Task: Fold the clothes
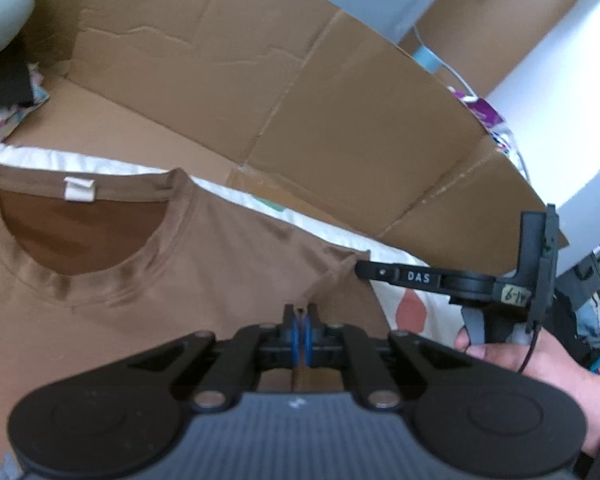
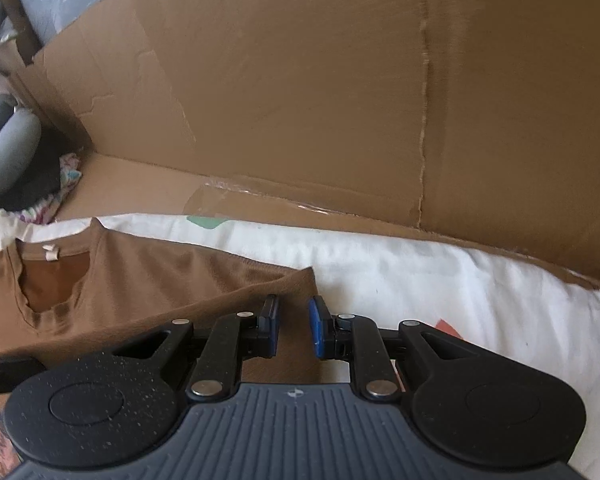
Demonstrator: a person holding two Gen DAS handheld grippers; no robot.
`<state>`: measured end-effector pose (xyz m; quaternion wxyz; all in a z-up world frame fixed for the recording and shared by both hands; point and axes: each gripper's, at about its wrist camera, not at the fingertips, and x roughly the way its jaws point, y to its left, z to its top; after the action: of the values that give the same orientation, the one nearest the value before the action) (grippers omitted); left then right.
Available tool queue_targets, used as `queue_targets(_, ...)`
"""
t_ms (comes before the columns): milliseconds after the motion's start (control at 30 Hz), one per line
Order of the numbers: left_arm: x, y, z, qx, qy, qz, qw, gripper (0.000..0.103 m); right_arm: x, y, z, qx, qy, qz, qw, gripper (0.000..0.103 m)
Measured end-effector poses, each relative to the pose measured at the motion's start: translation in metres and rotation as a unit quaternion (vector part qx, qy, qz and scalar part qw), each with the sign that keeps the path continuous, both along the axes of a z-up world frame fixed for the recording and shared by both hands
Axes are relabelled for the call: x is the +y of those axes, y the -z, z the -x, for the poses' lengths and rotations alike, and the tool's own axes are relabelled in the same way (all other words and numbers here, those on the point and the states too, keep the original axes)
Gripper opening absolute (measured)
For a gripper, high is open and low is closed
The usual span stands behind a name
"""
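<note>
A brown T-shirt (image 1: 204, 248) lies on a white patterned sheet (image 2: 440, 280) before a cardboard wall (image 1: 300, 92). The left gripper (image 1: 301, 318) is pinched shut on its fabric. The right gripper (image 2: 293, 322), lettered "DAS", stands partly open over the sleeve edge, gripping nothing.

A brown T-shirt (image 1: 204, 240) lies flat on a white patterned sheet (image 2: 440, 280), collar at the far side, right sleeve folded inward.

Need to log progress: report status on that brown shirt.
Left gripper shut. Right gripper open over the sleeve. Brown shirt flat on sheet. Nothing in the way.
</note>
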<state>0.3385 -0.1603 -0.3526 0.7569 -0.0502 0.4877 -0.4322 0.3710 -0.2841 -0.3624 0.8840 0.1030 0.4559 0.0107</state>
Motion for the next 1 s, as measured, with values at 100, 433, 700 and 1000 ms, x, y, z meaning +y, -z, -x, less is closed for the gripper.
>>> queue_targets(100, 0.003, 0.003, 0.001, 0.002, -0.004, -0.007, 1.0, 0.003, 0.002, 0.003, -0.003, 0.004, -0.005, 0.008, 1.0, 0.017)
queue_targets(433, 0.011, 0.014, -0.007, 0.009, -0.022, -0.02, 0.9995, 0.002, 0.006, 0.012, -0.014, 0.009, -0.009, 0.034, 0.999, 0.018)
queue_targets(700, 0.015, 0.039, -0.018, 0.031, -0.047, -0.048, 0.9972, 0.002, 0.01, 0.018, -0.022, 0.013, -0.011, 0.057, 0.998, 0.028)
queue_targets(1000, 0.014, 0.047, -0.021, 0.036, -0.046, -0.06, 0.9965, 0.002, 0.004, 0.003, -0.018, 0.006, -0.025, 0.037, 0.999, 0.03)
